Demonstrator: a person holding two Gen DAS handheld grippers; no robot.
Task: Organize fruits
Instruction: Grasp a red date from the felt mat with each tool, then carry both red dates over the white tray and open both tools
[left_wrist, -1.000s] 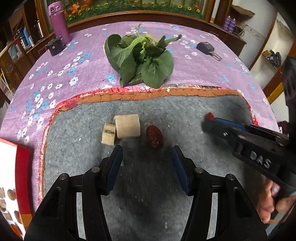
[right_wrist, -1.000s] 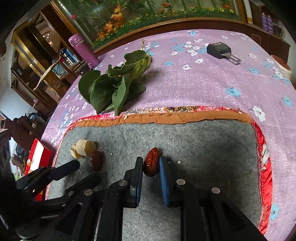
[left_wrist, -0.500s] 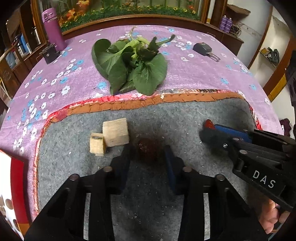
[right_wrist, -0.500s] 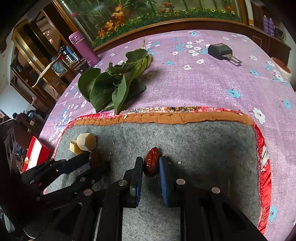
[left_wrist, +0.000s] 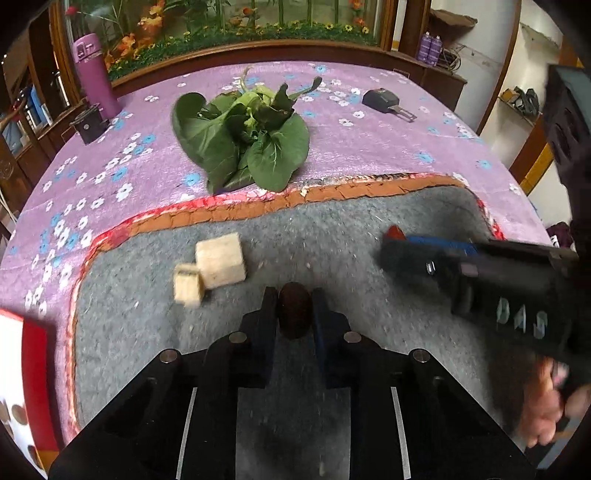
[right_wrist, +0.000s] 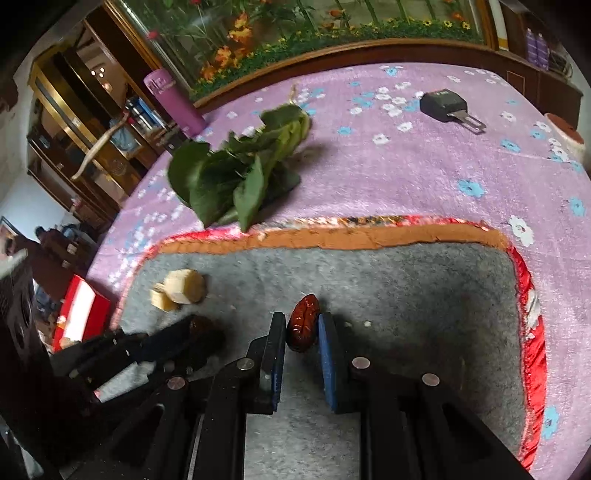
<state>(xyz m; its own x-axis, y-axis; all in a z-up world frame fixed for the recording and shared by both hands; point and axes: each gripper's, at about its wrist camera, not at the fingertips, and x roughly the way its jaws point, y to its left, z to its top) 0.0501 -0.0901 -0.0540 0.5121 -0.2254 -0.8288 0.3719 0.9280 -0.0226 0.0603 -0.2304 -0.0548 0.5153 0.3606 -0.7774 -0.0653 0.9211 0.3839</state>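
Note:
My left gripper (left_wrist: 294, 300) is shut on a dark brown date (left_wrist: 294, 314) over the grey felt mat (left_wrist: 332, 236). My right gripper (right_wrist: 303, 320) is shut on a wrinkled red date (right_wrist: 303, 327) just above the same mat (right_wrist: 424, 295). In the left wrist view the right gripper (left_wrist: 391, 242) comes in from the right with the red date tip (left_wrist: 395, 232) showing. In the right wrist view the left gripper (right_wrist: 201, 332) lies at lower left. Two pale cut fruit pieces (left_wrist: 212, 267) sit on the mat left of the left gripper; they also show in the right wrist view (right_wrist: 181, 288).
A bunch of green leafy vegetable (left_wrist: 243, 138) lies on the purple flowered tablecloth (left_wrist: 369, 147) beyond the mat. A purple bottle (left_wrist: 92, 74), a small black box (left_wrist: 88, 123) and a black key fob (left_wrist: 384, 101) stand farther back. A red and white box (left_wrist: 22, 369) is at the left edge.
My left gripper moved forward around the dark date and closed on it. My right gripper stayed shut on the red date and shifted slightly; the view now shows motion blur.

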